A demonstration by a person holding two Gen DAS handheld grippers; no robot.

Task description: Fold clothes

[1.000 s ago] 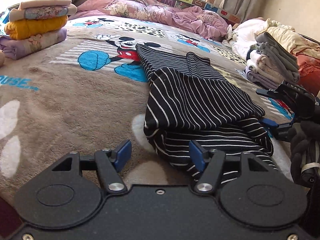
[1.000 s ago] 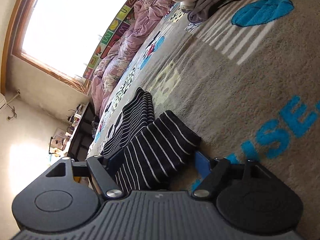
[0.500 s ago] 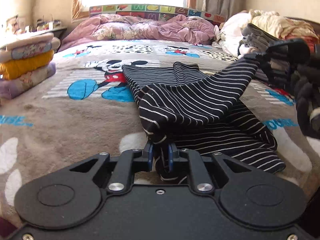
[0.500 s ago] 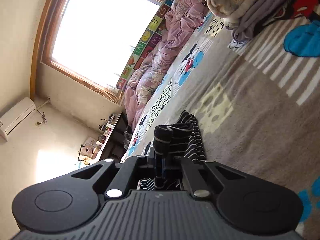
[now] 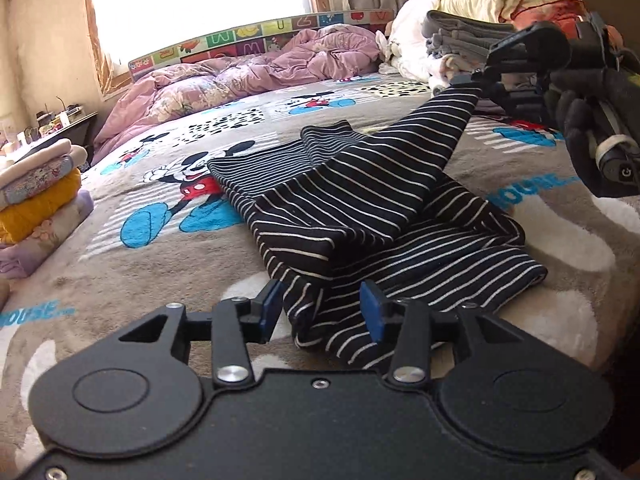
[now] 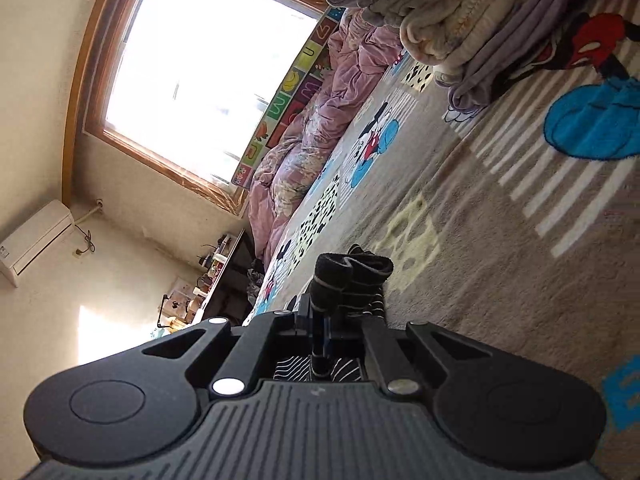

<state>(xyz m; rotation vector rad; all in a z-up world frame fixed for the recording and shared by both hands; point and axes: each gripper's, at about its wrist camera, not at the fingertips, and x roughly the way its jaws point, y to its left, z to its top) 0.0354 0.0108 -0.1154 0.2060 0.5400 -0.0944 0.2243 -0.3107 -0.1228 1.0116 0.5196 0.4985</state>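
Black-and-white striped garment (image 5: 372, 216) lies half folded on the bed (image 5: 120, 272), on the grey cartoon blanket. Left tongs (image 5: 320, 312) stand spread apart, blue pads on either side of the garment's near hem, not pinching it. Right tongs (image 5: 476, 80), held by a dark-gloved hand (image 5: 592, 128), are clamped on one corner of the garment and hold it above the bed, the cloth stretched up to them. Beyond the garment, a pink quilt (image 5: 248, 80) is bunched near the window. Left of the garment sits a stack of folded clothes (image 5: 36, 192).
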